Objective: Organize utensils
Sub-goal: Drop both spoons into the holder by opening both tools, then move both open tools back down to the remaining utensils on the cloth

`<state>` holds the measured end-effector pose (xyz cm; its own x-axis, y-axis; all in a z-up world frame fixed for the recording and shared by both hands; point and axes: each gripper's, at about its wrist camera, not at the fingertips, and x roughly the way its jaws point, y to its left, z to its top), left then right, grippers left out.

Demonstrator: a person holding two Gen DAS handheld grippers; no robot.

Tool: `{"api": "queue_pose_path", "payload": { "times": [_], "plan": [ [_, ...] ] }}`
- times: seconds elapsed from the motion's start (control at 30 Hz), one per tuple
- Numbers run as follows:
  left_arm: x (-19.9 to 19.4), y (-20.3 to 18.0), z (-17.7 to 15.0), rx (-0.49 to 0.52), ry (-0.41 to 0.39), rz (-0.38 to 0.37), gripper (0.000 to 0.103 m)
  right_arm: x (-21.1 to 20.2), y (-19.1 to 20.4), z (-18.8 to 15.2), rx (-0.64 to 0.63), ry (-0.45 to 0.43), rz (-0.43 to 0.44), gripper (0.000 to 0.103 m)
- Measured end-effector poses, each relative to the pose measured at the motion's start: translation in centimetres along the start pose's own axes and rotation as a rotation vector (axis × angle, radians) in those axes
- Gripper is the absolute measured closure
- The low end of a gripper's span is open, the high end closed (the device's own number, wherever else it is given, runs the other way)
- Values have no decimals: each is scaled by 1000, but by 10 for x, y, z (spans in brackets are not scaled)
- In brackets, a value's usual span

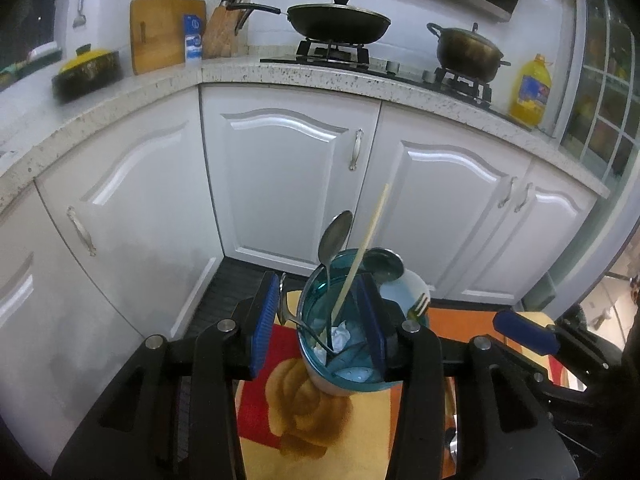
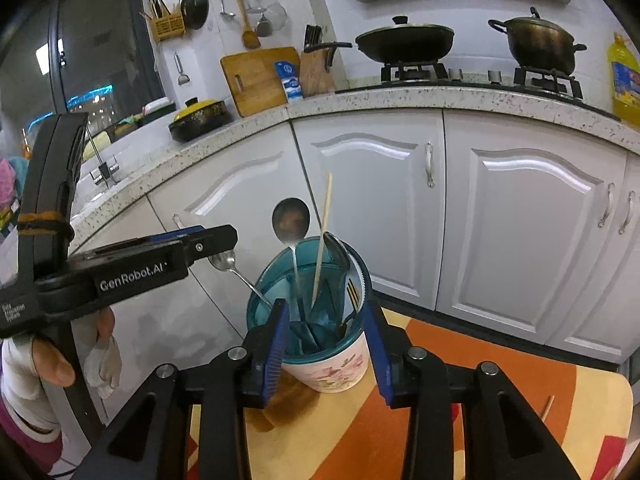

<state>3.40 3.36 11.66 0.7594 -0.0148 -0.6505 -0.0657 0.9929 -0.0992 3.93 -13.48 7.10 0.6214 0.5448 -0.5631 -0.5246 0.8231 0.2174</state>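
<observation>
A floral cup with a teal insert [image 2: 332, 368] stands on a small table with an orange and yellow cover [image 2: 480, 380]. Out of the cup stick a round spoon [image 2: 291, 218], a wooden chopstick [image 2: 325, 224], a fork [image 2: 352, 294] and a small spoon [image 2: 224, 261] leaning left. My right gripper [image 2: 327, 304] is open, its blue pads on either side of the cup, nothing gripped. My left gripper [image 1: 320, 286] is open too, and the cup [image 1: 340, 360] shows between its fingers. From the side it [image 2: 216, 237] hangs left of the cup, above the leaning spoon.
White cabinet doors [image 2: 532, 220] stand close behind the table. A speckled counter [image 1: 320, 76] carries a wok, a pot and a yellow oil bottle [image 1: 530, 92]. One loose chopstick [image 2: 547, 407] lies on the table at the right. A gloved hand [image 2: 100, 360] holds the left gripper.
</observation>
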Motion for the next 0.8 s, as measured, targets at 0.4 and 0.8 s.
{"api": "queue_pose_path", "payload": {
  "times": [0.4, 0.8],
  "plan": [
    [-21, -23, -13, 25, -34, -7, 64, -23, -15, -9, 76, 5, -62, 63],
    [-36, -58, -25, 62, -20, -83, 64, -67, -50, -31, 136, 10, -139, 61]
  ]
}}
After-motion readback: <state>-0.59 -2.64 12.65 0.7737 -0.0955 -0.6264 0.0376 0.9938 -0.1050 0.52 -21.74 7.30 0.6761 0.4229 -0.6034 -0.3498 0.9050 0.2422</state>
